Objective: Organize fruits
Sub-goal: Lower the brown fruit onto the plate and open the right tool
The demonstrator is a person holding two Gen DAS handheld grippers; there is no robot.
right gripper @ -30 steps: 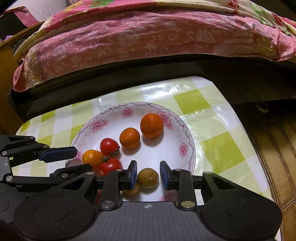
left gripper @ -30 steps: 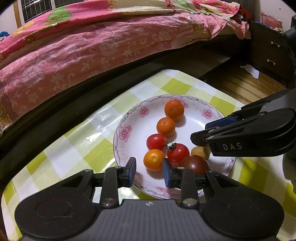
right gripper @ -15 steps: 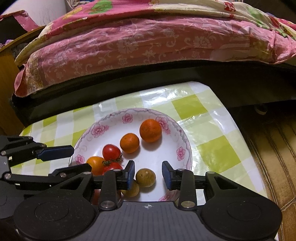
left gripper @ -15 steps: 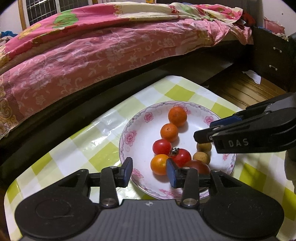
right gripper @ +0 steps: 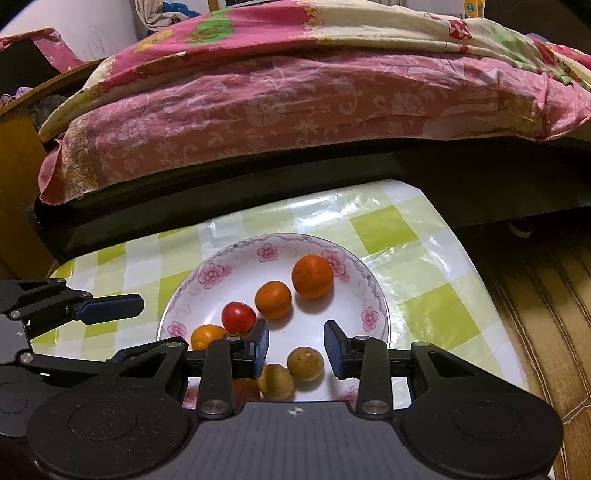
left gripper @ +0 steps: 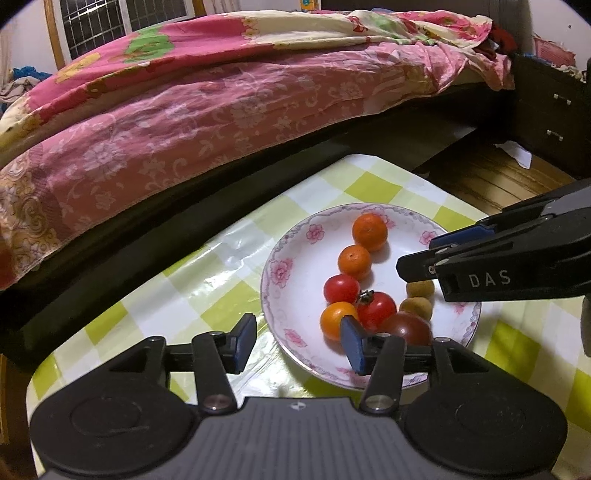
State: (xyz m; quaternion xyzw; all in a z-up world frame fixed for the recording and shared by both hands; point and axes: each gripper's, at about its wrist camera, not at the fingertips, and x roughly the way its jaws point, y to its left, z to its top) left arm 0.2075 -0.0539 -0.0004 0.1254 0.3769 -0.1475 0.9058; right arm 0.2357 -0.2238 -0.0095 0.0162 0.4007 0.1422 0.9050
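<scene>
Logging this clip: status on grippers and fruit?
Left gripper open, just widened, nothing between. Right gripper open, empty. All fruit on the plate. Nothing in the way.

Bed (left gripper: 229, 110) w/ pink floral quilt fills the bkgd; barred window (left gripper: 122, 22) top left. Dark drawer unit (left gripper: 546, 107) at right, wood floor (right gripper: 546, 332) below. Dim warm light.

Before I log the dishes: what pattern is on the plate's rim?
Pink flowers on white, with a thin scrolled border; the plate shows best in the right wrist view.
</scene>
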